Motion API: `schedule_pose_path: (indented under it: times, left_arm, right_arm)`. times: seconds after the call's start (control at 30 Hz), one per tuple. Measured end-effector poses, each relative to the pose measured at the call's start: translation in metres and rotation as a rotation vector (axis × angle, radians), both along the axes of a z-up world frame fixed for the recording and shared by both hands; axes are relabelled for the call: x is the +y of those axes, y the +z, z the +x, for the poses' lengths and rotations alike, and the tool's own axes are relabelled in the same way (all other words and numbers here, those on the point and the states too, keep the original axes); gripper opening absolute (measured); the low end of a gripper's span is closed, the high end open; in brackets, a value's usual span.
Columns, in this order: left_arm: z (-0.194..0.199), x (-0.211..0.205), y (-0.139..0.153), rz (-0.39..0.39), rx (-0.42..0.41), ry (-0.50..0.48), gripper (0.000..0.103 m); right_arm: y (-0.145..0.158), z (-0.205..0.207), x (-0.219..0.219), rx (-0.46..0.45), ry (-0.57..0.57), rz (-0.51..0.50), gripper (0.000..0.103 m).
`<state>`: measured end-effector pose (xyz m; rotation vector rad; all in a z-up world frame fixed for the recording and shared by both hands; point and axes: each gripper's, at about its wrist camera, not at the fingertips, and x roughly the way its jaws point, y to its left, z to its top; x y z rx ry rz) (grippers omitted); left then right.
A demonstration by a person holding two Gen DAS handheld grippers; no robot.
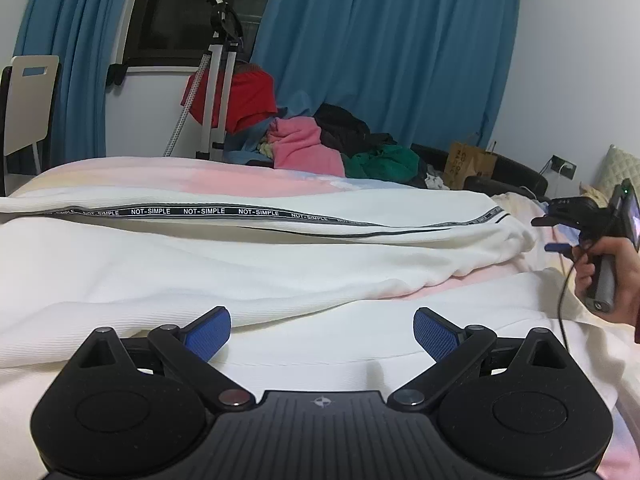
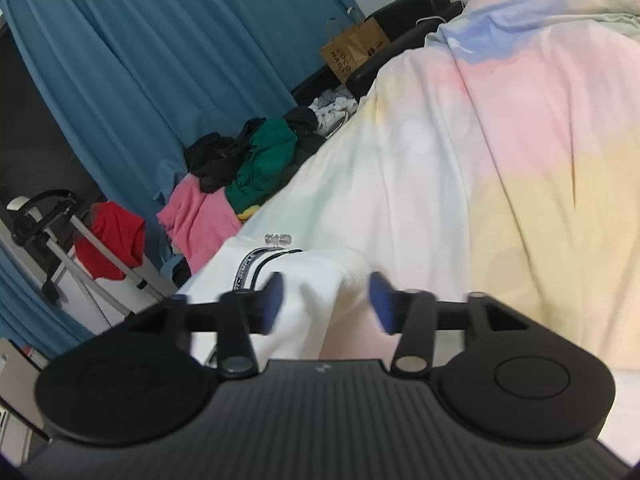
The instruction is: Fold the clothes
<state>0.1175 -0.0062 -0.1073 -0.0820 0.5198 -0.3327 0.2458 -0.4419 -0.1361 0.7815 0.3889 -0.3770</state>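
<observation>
Two claws are over a bed (image 1: 168,178) with a pastel cover, and one white garment (image 1: 240,264) lies stretched across it. From the left side: a pale chair (image 1: 30,108) stands by the blue curtain (image 1: 384,48), then a tripod stand (image 1: 216,92) with a red cloth (image 1: 244,100) on it, then a heap of other clothes (image 1: 336,148) in pink, black and green beyond the far edge of the bed.

The white garment looks like trousers, with a black band (image 1: 208,211) that reads NOT-SIMPLE along one leg. It lies long from left to right; the upper leg rests partly over the lower one, and the cloth has soft wrinkles. The left claw (image 1: 322,334) hovers low above the near edge of the garment, its blue pads wide apart and holding nothing. At the far right, a hand (image 1: 612,276) holds the right claw (image 2: 326,304) close to the garment's end (image 2: 316,280); its pads stand apart too, with the white cloth showing between them, but I cannot say that they pinch it.

I judge that the legs are being laid one over the other, or that the garment is being smoothed for a cross fold; the frames fit both. Any grip would need both claws to close on a cloth edge together.
</observation>
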Motion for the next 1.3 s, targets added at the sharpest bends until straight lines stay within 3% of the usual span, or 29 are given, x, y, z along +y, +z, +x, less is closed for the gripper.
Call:
schedule_pose_path:
  times: [0.2, 0.43, 0.67, 0.8, 0.9, 1.03, 1.3]
  left_arm:
    - [0.002, -0.005, -0.008, 0.039, -0.003, -0.016, 0.099]
    - [-0.007, -0.012, -0.012, 0.101, -0.038, -0.061, 0.098]
    - [-0.012, -0.028, -0.009, 0.175, -0.054, -0.108, 0.097]
    - [-0.011, -0.041, -0.004, 0.215, -0.069, -0.140, 0.095]
    - [0.014, -0.070, 0.007, 0.238, -0.102, -0.193, 0.095]
    - [0.072, -0.127, 0.015, 0.287, -0.136, -0.289, 0.095]
    - [0.205, -0.245, -0.002, 0.353, -0.096, -0.412, 0.084]
  right_arm:
    - [-0.012, -0.026, 0.005, 0.000, 0.028, 0.027, 0.056]
    - [0.029, -0.065, 0.072, 0.070, 0.069, -0.111, 0.056]
    - [0.038, -0.139, 0.123, 0.059, -0.011, -0.060, 0.056]
    - [0.043, -0.138, 0.126, 0.088, 0.023, -0.076, 0.056]
    - [0.046, -0.144, 0.119, 0.045, -0.008, -0.112, 0.056]
    - [0.033, -0.145, 0.104, 0.055, -0.025, -0.116, 0.056]
    - [-0.005, -0.125, 0.074, 0.062, -0.061, -0.034, 0.056]
